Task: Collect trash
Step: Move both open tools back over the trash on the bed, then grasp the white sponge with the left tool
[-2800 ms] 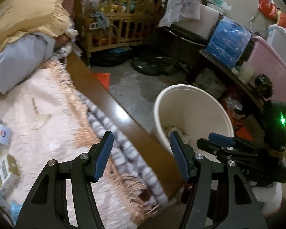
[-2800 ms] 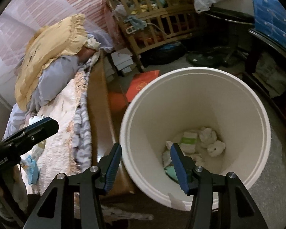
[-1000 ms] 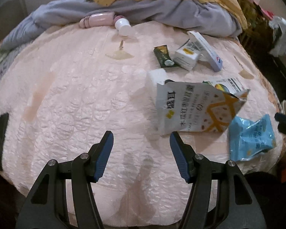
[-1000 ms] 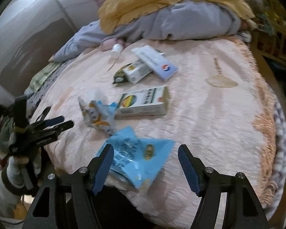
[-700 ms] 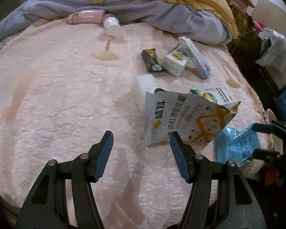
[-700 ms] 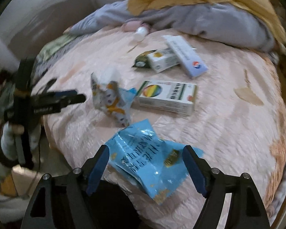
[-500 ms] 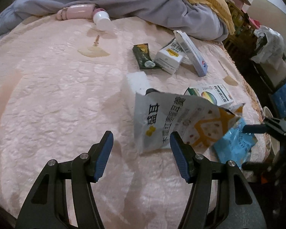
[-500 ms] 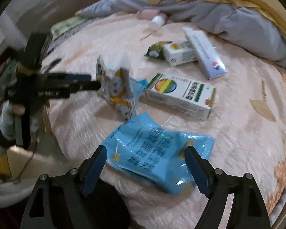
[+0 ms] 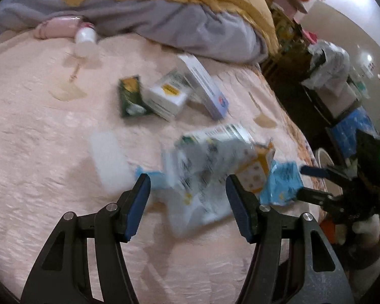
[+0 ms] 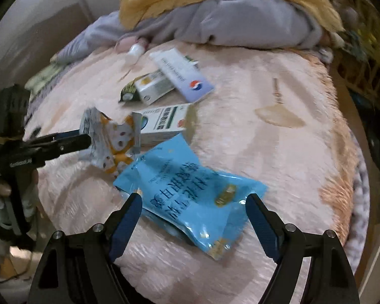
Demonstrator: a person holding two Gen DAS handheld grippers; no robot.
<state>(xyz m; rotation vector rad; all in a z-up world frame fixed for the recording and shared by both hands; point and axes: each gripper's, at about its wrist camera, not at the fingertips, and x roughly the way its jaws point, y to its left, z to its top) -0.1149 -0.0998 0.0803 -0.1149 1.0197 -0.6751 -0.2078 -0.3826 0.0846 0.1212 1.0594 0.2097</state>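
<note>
Trash all over the pink bedspread point(image 10: 278, 152) here. Going left to right in the right wrist view: left gripper point(image 10: 87, 139) comes in from 9 o'clock, jaws spread around the edge of the white-and-orange snack bag point(image 10: 111, 141), not clamped on it. Green-and-white box point(image 10: 164, 124) sits just beside that at 12 o'clock of the blue pouch point(image 10: 190, 195). Right gripper point(image 10: 192, 225) is at 6 o'clock, jaws wide apart, straddling the pouch's near edge.

What worries me: both bags are thin, crinkly film lying flat on soft quilting. Close too shallow and the fingers could pinch bedspread along with the pouch, or the film slips out. The snack bag overlaps the pouch too, so lifting one may drag the other off the bed.
</note>
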